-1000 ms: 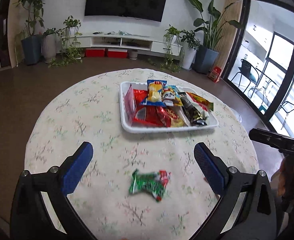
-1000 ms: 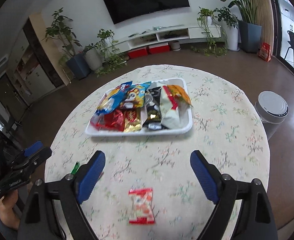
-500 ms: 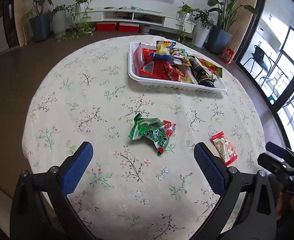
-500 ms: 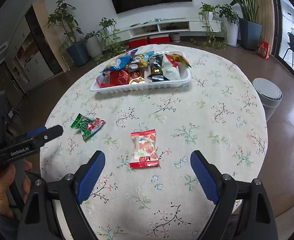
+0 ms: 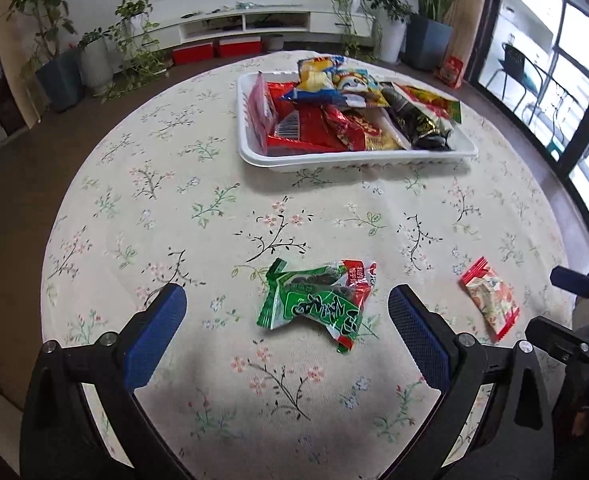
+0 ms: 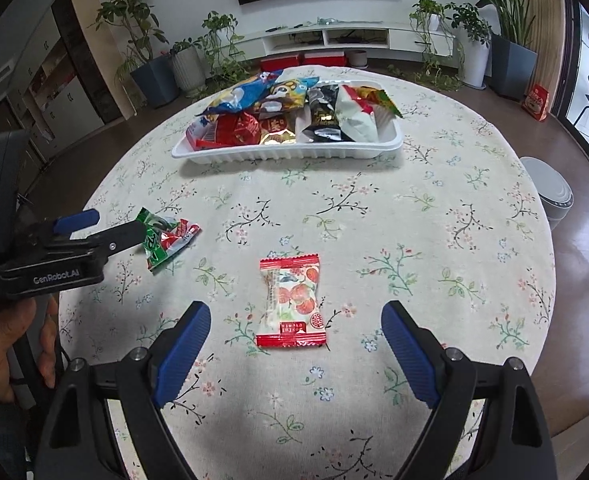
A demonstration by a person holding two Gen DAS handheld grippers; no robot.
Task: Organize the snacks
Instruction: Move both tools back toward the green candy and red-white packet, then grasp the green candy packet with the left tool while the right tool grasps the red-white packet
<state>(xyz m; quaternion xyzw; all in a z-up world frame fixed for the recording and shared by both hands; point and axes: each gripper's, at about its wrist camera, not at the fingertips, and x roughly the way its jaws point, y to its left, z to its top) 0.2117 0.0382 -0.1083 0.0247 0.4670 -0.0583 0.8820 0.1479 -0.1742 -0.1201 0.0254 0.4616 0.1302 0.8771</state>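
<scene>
Two loose packets lie on the round floral worktop, short of the white tray heaped with snacks; the red-and-white packet runs lengthwise towards the tray, between the right gripper's spread jaws; the green packet lies crosswise between the left gripper's open jaws; potted plants and a wall television stand behind.

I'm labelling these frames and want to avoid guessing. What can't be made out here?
- Snacks low in the white tray: both wrist views, buried under the packets on top, so no count.
- Green snack packet: right wrist view, partly covered by the left claw; its print is too small to read.
- Red-and-white candy packet: left wrist view, label too small.
- Right claw: left wrist view, cut off by the edge.
</scene>
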